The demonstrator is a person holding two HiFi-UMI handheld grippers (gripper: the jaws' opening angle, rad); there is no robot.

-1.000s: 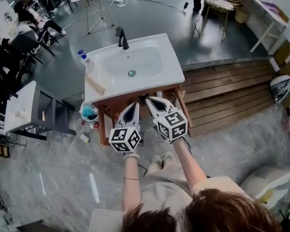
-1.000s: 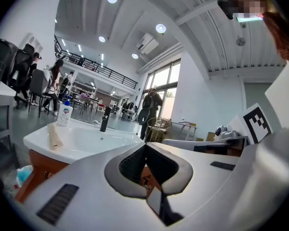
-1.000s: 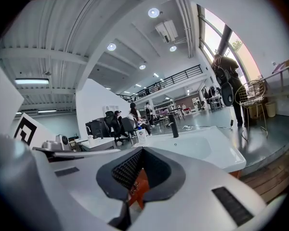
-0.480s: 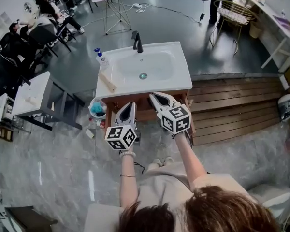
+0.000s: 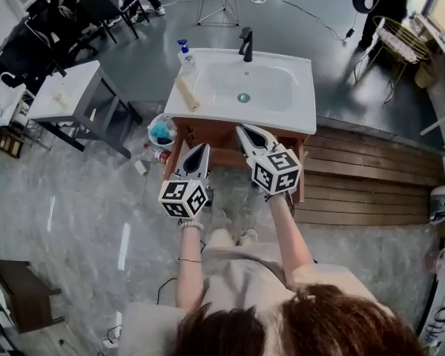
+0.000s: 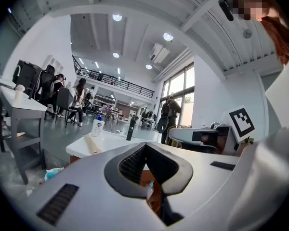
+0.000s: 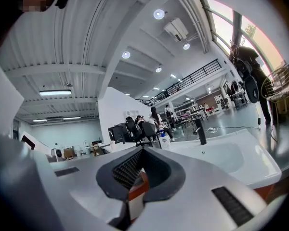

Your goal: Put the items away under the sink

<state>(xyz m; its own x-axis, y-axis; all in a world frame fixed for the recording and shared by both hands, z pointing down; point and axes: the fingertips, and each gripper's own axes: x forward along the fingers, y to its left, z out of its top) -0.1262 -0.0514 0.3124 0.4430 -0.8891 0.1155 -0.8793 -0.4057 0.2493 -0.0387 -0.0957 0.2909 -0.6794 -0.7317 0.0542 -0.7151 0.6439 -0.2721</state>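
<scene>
Both jaws are closed on nothing: the left gripper (image 5: 199,150) and the right gripper (image 5: 245,129) hang before the cabinet (image 5: 216,135), whose inside is hidden. Probably nothing is stowed yet. A wooden roll (image 5: 187,93) lies along the sink's (image 5: 300,117) left edge, and a soap bottle (image 5: 185,56) stands at its far-left corner.

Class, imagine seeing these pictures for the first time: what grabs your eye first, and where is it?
The left gripper and right gripper, each bearing a black-and-white marker cube, are held side by side mid-picture, jaws shut. Just beyond them stands a white sink on a wooden cabinet, a black faucet at its back edge and a blue-capped bottle at its left corner.
</scene>
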